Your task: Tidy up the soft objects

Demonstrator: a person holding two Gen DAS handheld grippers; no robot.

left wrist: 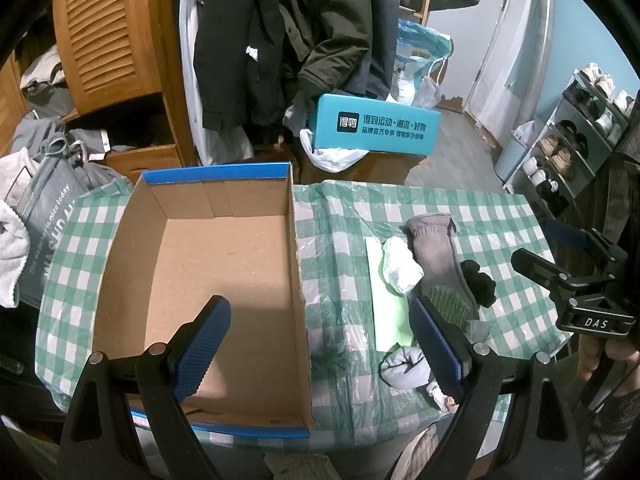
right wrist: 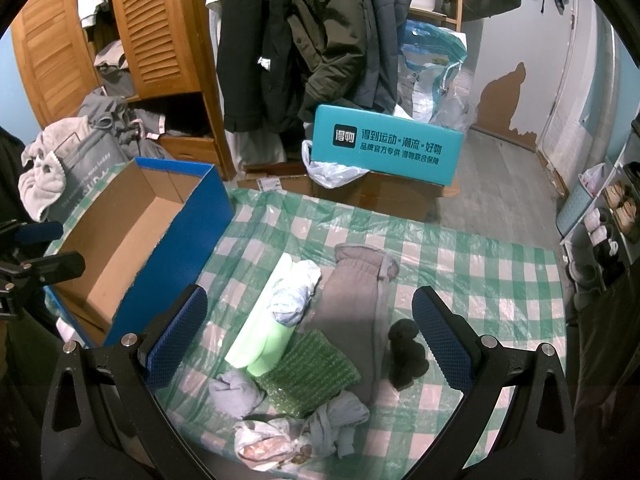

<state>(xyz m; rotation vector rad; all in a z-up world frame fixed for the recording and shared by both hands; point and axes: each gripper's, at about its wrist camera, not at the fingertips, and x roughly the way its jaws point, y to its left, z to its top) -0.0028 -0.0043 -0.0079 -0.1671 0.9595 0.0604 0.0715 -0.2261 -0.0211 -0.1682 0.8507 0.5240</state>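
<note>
Hand-held grippers, left [left wrist: 320, 344] and right [right wrist: 310, 338], gape wide, holding nothing.

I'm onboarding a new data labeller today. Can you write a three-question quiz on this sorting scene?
1. True or false: the cardboard box already holds some of the soft items.
2. Which lies nearest the box? A. the long grey glove B. the light green sheet C. the black fuzzy item
3. Fill in: both sets of tongs, left and right, are ___.

Key: 1. False, it is empty. 2. B. 3. open.
</note>
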